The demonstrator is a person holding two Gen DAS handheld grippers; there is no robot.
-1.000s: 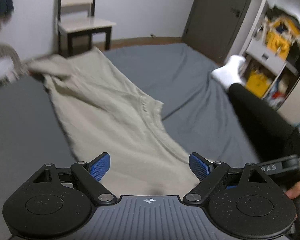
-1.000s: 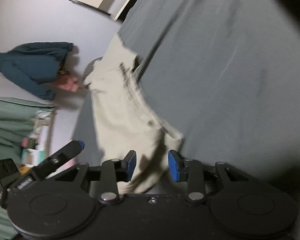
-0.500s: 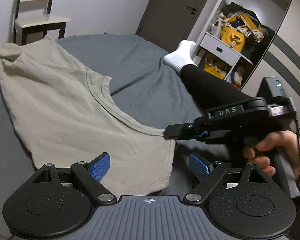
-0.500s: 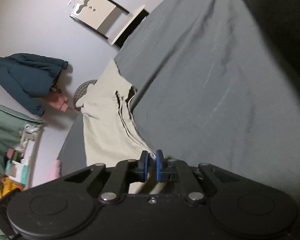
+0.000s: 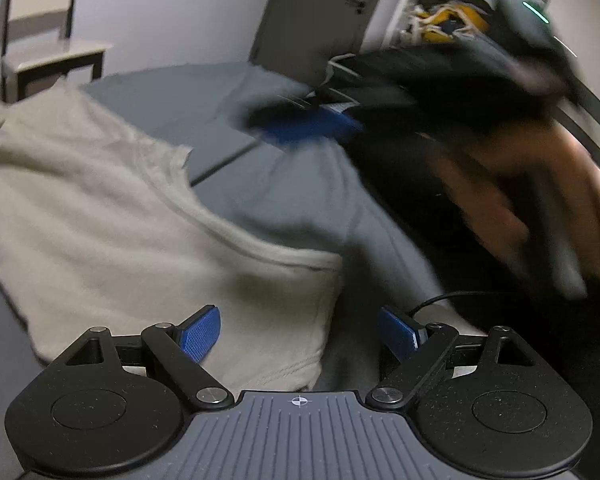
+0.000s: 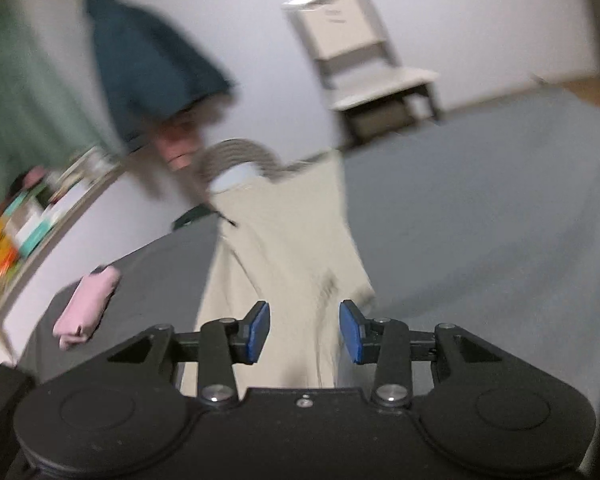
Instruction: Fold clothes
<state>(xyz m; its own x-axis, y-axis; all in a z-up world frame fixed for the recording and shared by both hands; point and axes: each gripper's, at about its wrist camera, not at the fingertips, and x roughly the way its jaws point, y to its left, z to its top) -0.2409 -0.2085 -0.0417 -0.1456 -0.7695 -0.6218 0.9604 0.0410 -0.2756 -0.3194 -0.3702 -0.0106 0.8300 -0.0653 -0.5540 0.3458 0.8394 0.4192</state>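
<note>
The beige cotton T-shirt is lying flat on the grey bed. Its long side is running away from both tools, toward the far wall. The left tool is sitting wide open and is holding nothing. One near corner of the shirt is lying just in front of it, closer to its left finger. The right tool is also open and empty, and the shirt is lying straight ahead between its fingers. I think the left tool is nearer to a corner to grab.

The left view is showing the shirt's neck hole and the blurry right tool up in the air. The right view is showing a small pink folded cloth on the bed.
</note>
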